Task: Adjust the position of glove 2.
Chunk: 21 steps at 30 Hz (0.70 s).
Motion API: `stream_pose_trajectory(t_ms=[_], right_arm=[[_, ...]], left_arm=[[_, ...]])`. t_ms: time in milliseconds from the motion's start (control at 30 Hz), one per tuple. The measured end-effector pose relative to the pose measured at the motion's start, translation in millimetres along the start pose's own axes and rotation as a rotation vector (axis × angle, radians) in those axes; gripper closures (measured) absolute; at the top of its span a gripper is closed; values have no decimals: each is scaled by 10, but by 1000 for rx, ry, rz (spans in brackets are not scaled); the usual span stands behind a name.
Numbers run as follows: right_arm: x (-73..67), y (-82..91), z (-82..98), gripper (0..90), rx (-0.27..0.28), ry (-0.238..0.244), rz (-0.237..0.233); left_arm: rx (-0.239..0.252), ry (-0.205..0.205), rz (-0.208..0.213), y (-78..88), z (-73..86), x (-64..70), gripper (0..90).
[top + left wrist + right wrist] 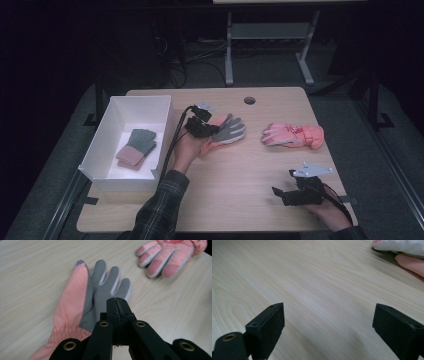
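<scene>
The left tongs (117, 301) are clenched above the grey-palmed glove (100, 292), which lies mid-surface (235, 170) beside the box (100, 150); whether fabric is pinched, I cannot tell. The right tongs (328, 327) are spread wide over bare wood near the front edge, well apart from the pink glove (292, 135).

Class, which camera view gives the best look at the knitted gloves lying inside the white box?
The high view: it looks down into the white box at the table's left, where the knitted gloves, grey with pink cuffs, lie stacked on its floor. The left gripper view looks at the pink ski gloves instead; the right gripper view looks across bare tabletop.
</scene>
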State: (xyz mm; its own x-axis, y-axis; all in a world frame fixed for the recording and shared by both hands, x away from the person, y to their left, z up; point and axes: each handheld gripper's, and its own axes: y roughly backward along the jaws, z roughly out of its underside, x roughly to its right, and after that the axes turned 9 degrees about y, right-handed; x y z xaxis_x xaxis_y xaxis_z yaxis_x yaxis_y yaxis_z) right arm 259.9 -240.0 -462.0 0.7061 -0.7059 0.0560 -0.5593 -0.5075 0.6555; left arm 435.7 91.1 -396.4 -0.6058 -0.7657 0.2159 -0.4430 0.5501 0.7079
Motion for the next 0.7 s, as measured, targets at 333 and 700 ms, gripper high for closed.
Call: stream_pose_trajectory(t_ms=[333, 700], right_arm=[[-17, -6, -12, 102, 0, 7, -7], [-10, -3, -9, 101, 5, 12, -5]], left_arm=[[-50, 15, -40, -303, 79, -162, 897], [-81, 21, 5, -312, 146, -144, 898]])
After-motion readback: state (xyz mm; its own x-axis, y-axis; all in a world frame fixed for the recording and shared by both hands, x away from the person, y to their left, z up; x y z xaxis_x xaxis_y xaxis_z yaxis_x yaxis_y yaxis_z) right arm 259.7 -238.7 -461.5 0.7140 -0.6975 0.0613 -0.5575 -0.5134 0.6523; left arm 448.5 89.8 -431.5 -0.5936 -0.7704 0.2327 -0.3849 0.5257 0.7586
